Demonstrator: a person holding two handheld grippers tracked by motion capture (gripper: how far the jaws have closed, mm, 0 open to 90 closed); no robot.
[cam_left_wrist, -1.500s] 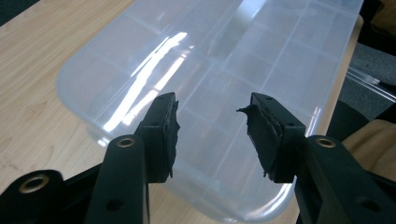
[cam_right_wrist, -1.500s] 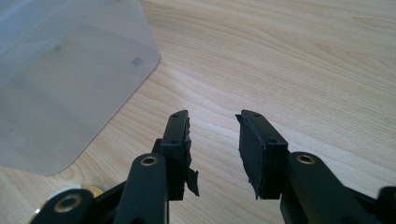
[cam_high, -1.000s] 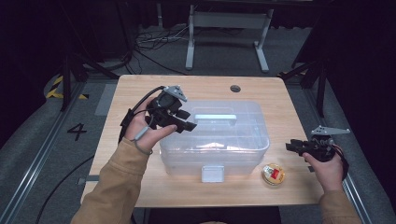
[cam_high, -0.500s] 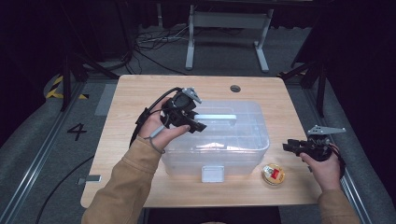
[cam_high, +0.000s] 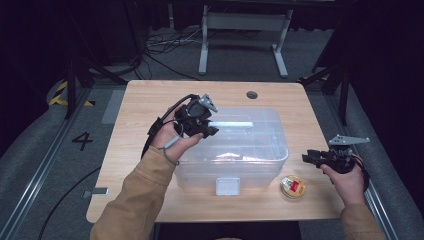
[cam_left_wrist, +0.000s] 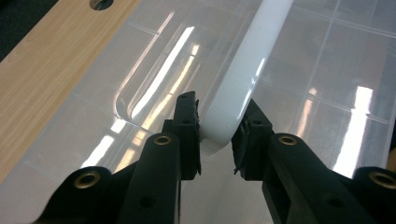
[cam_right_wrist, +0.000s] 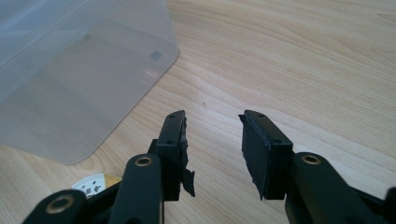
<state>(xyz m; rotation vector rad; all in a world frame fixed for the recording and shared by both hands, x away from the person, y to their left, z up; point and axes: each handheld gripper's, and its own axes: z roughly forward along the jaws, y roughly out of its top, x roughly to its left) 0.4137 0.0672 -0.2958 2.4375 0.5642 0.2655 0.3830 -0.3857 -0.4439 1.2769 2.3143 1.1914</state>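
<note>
Clear plastic, the lidded box (cam_high: 235, 150) is sitting mid-surface (cam_high: 150, 100). Your left tongs (cam_left_wrist: 218, 140) are pinching its white lid handle (cam_left_wrist: 243, 79). Your right tongs (cam_right_wrist: 212, 149) are hanging spread at the box's three o'clock, above a small round tin (cam_high: 292, 186) whose label is unreadable.

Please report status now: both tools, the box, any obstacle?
Left tool closed around white handle of clear plastic lidded box. Right tool open, empty, over wooden table. No obstacle seen.
</note>
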